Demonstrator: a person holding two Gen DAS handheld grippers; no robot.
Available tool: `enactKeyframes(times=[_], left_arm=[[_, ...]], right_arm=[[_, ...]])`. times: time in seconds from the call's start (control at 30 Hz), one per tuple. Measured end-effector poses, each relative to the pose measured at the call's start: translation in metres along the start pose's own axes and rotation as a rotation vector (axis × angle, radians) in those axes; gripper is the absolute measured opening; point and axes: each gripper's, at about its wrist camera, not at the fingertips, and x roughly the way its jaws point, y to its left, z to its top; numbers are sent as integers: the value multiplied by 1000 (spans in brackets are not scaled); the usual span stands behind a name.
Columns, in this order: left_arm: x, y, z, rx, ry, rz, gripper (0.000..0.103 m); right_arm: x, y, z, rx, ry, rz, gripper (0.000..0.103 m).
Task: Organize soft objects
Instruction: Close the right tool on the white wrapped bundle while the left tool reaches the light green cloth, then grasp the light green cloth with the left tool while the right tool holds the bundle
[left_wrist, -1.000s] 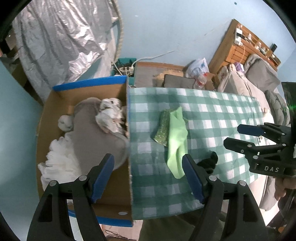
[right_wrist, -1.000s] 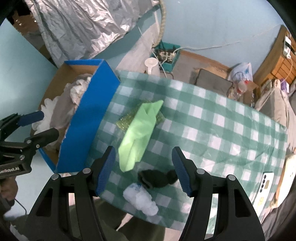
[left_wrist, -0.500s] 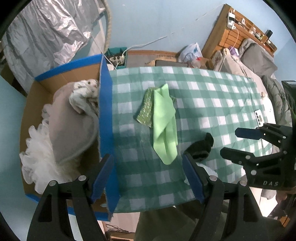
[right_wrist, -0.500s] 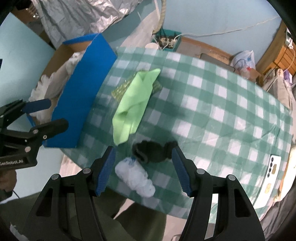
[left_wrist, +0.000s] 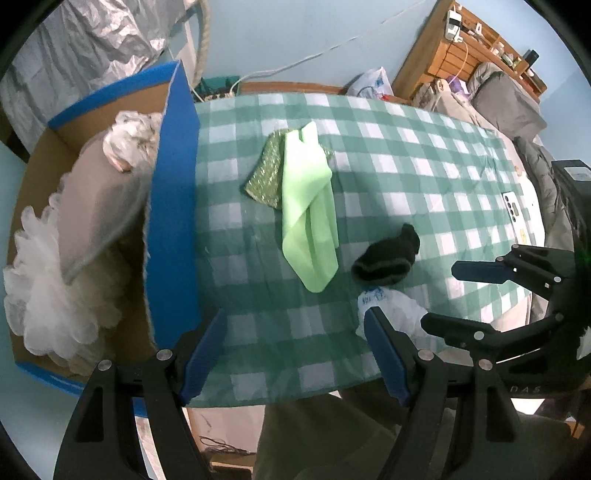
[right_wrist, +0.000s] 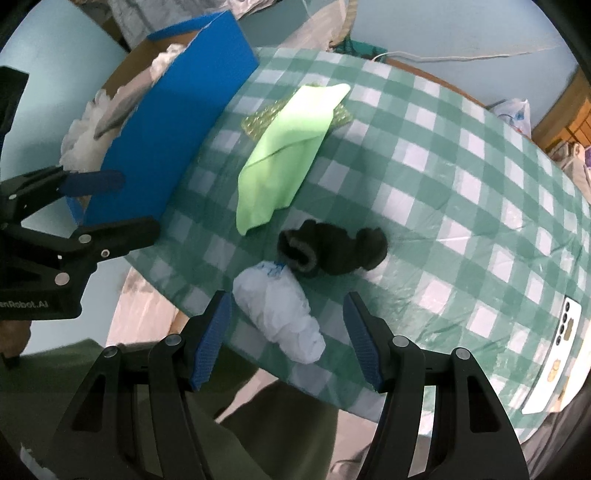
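I hold my left gripper (left_wrist: 295, 350) low, its blue-padded fingers (left_wrist: 201, 356) spread wide with nothing between them. My right gripper (right_wrist: 286, 338) sits beside it on my right, jaws just as wide and gripping nothing. Each one shows from the side in the other's view, fingers parted. A bit of my left hand seems to show behind its body, though it's too dim to be sure.

We read "DAS" on the body of the right gripper (left_wrist: 458, 295) at the lower right of the left wrist view, and "enRobot.AI", cut off by the frame edge, on the left gripper (right_wrist: 127, 205) at the left of the right wrist view.
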Motion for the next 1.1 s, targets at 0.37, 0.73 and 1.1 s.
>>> enactKeyframes(times=[0.37, 0.73, 1.1], left_arm=[[17, 4, -15, -21, 25, -1, 78], [25, 3, -18, -20, 35, 7, 78], [29, -3, -6, -7, 33, 11, 78]], right_arm=[[29, 9, -9, -79, 54, -2, 64], [63, 17, -13, -163, 73, -34, 60], [56, 1, -7, -108, 18, -17, 40]])
